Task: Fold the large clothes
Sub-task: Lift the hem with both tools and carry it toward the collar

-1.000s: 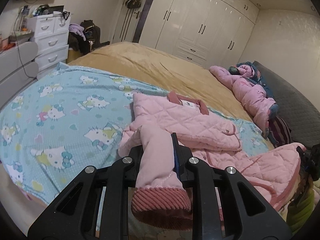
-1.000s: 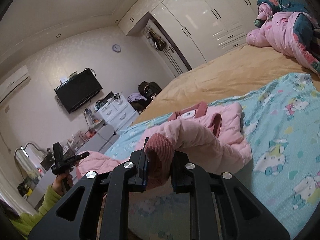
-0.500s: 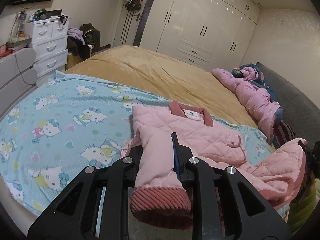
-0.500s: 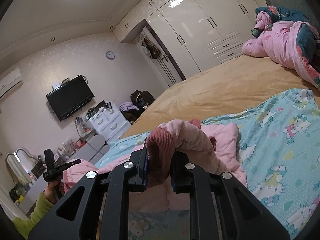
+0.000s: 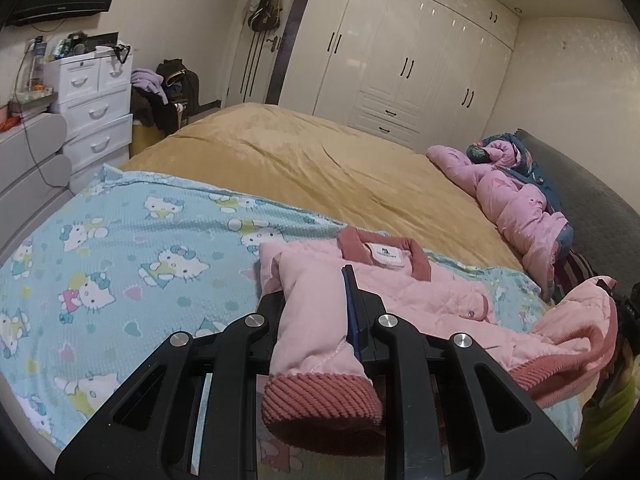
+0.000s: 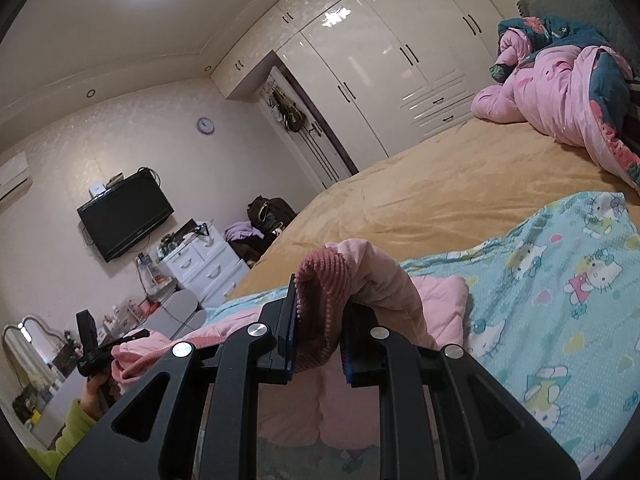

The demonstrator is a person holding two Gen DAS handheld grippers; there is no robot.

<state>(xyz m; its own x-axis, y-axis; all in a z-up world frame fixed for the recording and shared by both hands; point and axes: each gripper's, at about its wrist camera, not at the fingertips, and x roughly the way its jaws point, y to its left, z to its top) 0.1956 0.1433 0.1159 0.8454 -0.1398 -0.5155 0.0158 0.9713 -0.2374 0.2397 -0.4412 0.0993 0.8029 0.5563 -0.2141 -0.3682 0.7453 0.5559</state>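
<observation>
Pink quilted jacket [image 5: 404, 292] lies on the cartoon-print blue blanket [image 5: 120, 264] near the bed's front edge. Left gripper [image 5: 316, 304] is clamped on one sleeve above its ribbed cuff [image 5: 320, 404]; right gripper [image 6: 318, 320] is clamped on the other cuff [image 6: 320, 296]. Beyond, a tan bedspread [image 5: 320, 168] reaches the far edge.

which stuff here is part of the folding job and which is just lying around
In the job:
- pink quilted jacket
- its two sleeve cuffs, one held in the left gripper, one in the right gripper
- cartoon-cat blanket under it

Lying about:
- bundled pink quilt by the headboard
- white drawer unit
- wall TV
- dark bag
</observation>
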